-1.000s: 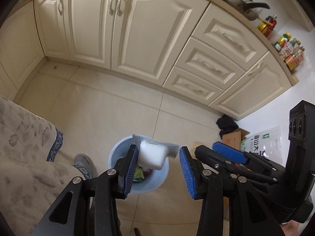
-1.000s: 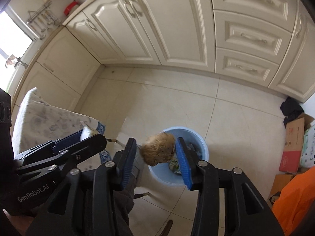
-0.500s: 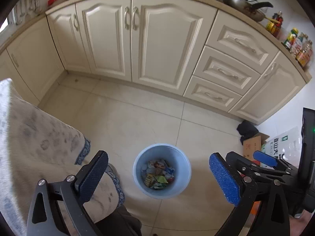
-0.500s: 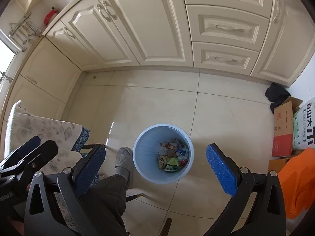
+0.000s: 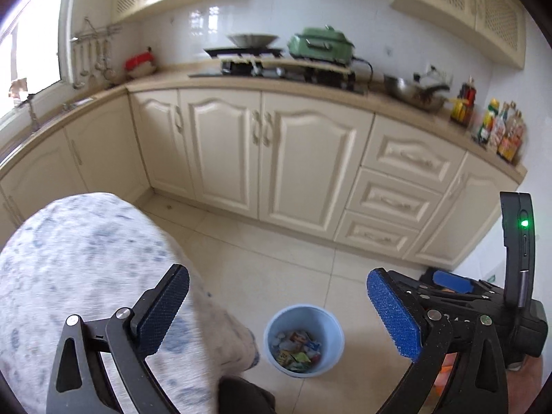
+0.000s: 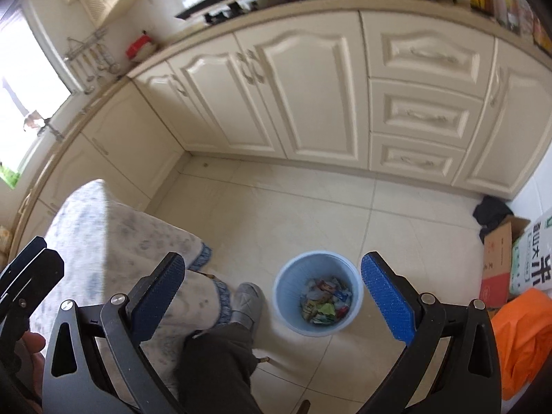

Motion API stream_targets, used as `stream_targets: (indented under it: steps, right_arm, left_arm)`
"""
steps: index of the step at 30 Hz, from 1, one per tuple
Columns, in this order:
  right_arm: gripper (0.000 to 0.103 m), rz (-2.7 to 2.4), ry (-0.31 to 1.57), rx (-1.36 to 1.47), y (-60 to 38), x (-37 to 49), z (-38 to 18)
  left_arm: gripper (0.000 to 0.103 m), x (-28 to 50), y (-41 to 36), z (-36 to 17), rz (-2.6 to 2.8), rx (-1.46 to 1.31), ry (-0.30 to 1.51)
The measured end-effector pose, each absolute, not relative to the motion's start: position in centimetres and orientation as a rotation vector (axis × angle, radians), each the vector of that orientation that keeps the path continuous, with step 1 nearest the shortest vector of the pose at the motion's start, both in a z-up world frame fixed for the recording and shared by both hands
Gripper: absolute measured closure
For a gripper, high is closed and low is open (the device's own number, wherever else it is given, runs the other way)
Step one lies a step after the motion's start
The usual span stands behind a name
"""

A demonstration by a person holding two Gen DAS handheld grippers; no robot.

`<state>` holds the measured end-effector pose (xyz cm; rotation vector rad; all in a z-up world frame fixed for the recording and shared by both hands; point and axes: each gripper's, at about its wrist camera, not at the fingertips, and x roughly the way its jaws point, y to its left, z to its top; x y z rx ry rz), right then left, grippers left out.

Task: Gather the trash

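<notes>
Both claws spread, empty; white and brown scraps dropped; cameras rose above bin (image 5: 303,339).

Left gripper (image 5: 277,308) jaws wide, empty, above blue bin (image 5: 303,339) w/ trash.

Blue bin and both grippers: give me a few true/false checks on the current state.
1. The left gripper holds a white wad. False: its jaws are wide open with nothing between them.
2. The blue bin has wrappers inside. True.
3. The right gripper is shut on brown trash. False: it is open and empty.
4. The bin stands upright on the tile floor. True.
5. A grey slipper sits beside the bin. True.
</notes>
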<state>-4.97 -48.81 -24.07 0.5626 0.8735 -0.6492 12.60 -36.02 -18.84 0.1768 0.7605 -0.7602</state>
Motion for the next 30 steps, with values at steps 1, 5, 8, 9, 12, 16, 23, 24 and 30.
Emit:
stream_targets:
  steps: [1,5,8,9,12,16,23,24,30]
  right_arm:
    - [0.000,-0.637,0.861,0.551,-47.9,-4.6,-23.3]
    - [0.000,-0.566,0.798,0.498,-43.7,-2.5,-19.5]
    - [0.000,-0.507,0.769,0.443,-40.1,-0.6,-17.1]
    - [0.000,-0.490,0.761,0.427,-39.0,-0.1,-16.4]
    - [0.000,-0.435,0.737,0.370,-35.1,1.8,-14.4]
    - [0.000,-0.354,0.674,0.281,-28.8,3.9,-11.5]
    - [0.000,-0.272,0.572,0.125,-19.0,6.0,-7.9]
    - [0.000,-0.266,0.563,0.098,-17.6,6.3,-7.6]
    - [0.000,-0.227,0.542,0.024,-12.4,6.9,-6.7]
  left_arm:
    - [0.001,12.0,-33.5,-17.9,-0.742,0.168,0.743]
    - [0.001,9.7,-26.2,-15.3,-0.655,0.119,0.688]
    - [0.001,8.0,-20.5,-13.5,-0.562,0.070,0.660]
    - [0.001,7.3,-19.0,-13.0,-0.538,0.057,0.648]
    - [0.001,5.1,-13.9,-11.3,-0.448,0.023,0.609]
    - [0.001,1.5,-8.0,-9.2,-0.324,-0.004,0.537]
    - [0.001,-5.8,-0.5,-6.8,-0.145,-0.008,0.439]
    - [0.001,-6.5,-0.8,-6.8,-0.131,-0.010,0.433]
    - [0.001,-11.2,1.3,-6.5,-0.080,-0.018,0.418]
